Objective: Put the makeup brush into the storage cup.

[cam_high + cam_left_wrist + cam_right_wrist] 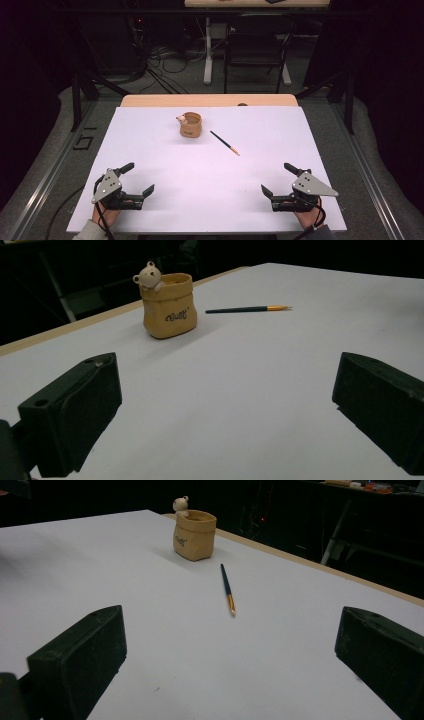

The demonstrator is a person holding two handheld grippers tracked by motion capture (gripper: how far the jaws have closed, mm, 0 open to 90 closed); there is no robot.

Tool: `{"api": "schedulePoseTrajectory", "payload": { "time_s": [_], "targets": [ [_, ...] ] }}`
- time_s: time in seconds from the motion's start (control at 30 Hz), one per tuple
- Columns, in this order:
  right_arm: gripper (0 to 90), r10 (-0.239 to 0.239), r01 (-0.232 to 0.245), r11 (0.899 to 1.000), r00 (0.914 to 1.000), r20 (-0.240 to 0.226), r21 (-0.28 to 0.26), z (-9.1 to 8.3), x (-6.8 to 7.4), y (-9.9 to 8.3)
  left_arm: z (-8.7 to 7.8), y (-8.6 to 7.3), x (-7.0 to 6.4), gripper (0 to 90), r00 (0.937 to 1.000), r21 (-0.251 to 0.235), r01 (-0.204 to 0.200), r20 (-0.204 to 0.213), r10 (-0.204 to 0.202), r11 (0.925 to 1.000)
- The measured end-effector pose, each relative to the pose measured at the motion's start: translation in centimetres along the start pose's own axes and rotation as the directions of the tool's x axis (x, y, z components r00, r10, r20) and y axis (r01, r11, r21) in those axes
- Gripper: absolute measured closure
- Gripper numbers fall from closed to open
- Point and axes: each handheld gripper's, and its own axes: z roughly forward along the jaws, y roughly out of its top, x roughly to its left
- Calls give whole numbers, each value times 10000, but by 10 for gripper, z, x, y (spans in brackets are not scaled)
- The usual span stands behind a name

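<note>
I have both grippers parked at the near edge of the white table (pixel 150 210), and nothing has been picked up so far. My left gripper (pixel 134 178) sits at the near left corner with its jaws spread wide and nothing between them; the left gripper view looks between those jaws across bare tabletop. My right gripper (pixel 279 178) mirrors it at the near right corner, jaws just as wide apart and equally empty. The things I am working toward are well ahead of both. The pencil (pixel 224 143) lies flat on the surface right of the middle, dark-bodied with an orange tip pointing back toward my right side; in the right gripper view that pencil (pixel 227 589) runs almost straight away from me. Near it to the left, apart from it and not touching, stands the tan holder (pixel 190 125), a sack-shaped cup with a small bear figure (pixel 149 276) peeking over its rim. It is upright, and from above its mouth looks empty, though I cannot see to the bottom. As I judge it, the job is to get the pencil into the holder, and it is at its very start: reaching, grasping, lifting and dropping it in all remain.
</note>
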Motion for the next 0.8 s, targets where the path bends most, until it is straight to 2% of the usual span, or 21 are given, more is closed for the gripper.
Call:
{"api": "schedulePoseTrajectory", "payload": {
  "time_s": [0.17,0.5,0.8],
  "targets": [
    [0,-15,15,10000,9999,-138,54,1,0,0,0,-1,0,0,9998,-9,180,-40,-180,9998],
    [0,-157,159,9998,9995,-268,74,7,0,1,1,0,-1,0,10000,2,65,49,-65,10000],
    [0,-69,74,9998,9995,-321,161,15,-3,2,1,-1,-1,0,9999,21,21,118,-21,10000]
  ]
}}
